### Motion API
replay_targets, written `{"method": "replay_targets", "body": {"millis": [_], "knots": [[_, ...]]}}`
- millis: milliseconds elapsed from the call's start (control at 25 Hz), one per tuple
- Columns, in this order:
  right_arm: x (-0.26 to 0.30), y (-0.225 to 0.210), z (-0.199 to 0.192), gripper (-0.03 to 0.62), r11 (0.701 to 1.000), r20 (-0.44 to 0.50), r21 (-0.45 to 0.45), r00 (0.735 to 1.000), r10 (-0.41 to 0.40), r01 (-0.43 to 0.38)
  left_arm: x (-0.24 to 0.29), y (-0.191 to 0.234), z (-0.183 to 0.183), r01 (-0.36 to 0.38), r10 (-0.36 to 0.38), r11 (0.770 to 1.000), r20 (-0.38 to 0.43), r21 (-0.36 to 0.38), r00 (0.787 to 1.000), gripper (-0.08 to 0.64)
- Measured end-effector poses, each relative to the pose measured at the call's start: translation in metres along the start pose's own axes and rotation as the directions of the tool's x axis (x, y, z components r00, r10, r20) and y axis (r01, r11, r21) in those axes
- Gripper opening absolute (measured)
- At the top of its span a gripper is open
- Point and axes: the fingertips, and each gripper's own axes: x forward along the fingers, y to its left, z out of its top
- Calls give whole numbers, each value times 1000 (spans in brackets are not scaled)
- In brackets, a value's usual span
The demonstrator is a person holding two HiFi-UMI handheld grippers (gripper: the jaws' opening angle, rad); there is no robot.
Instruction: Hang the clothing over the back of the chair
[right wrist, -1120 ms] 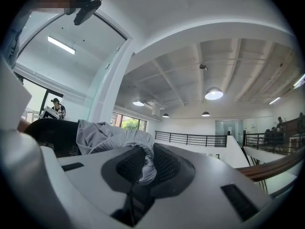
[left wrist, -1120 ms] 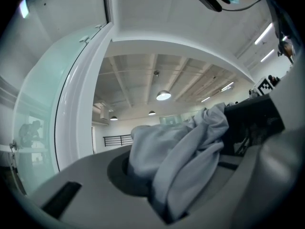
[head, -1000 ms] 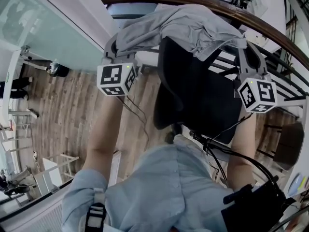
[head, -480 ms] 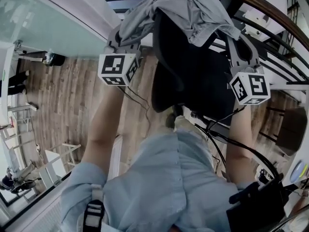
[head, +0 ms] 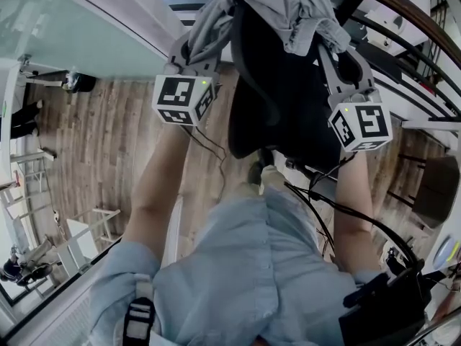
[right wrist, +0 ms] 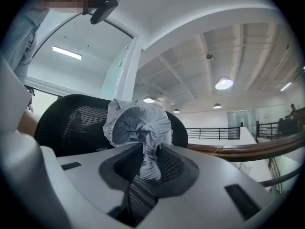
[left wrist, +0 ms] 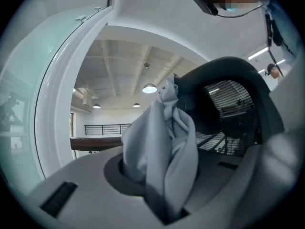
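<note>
A grey garment point(head: 277, 6) lies bunched over the top of the black mesh chair back point(head: 288, 99). My left gripper point(head: 193, 45) is at the chair's left side, shut on a thick fold of the garment point(left wrist: 164, 147) that fills its jaws. At the chair's right side is my right gripper point(head: 333, 42). Its jaws are opening, and a thin gathered tail of the garment point(right wrist: 150, 161) hangs loose in the gap between them, with chair mesh point(right wrist: 71, 123) showing through the gap.
Wooden floor point(head: 94, 143) lies below on the left, beside a glass wall point(head: 72, 27). A curved wooden rail point(head: 403, 13) with black bars runs behind the chair at the right. Cables point(head: 317, 207) trail from the grippers to my body. A dark stool point(head: 436, 193) stands at the right.
Both grippers have come down beside the chair back, drawing the garment lower over its top. The right gripper's jaws have spread apart.
</note>
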Motion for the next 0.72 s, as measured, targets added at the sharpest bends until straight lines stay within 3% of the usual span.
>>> {"method": "replay_targets", "body": {"millis": [200,360,720], "knots": [[-3,5,1,127,1000,-5,0,1000,-20,20,-6,-7,-5,13,-13,1000,-21,-6,1000,128],[-7,13,0,204,1000,-8,7,1000,-13,13,-13,-17,-10,31,-31,999,-37,6,999,186],[-23,56,-16,215,999,-41,31,999,36,-35,-44,-43,-24,57,-58,998,-48,-15,997,189]]}}
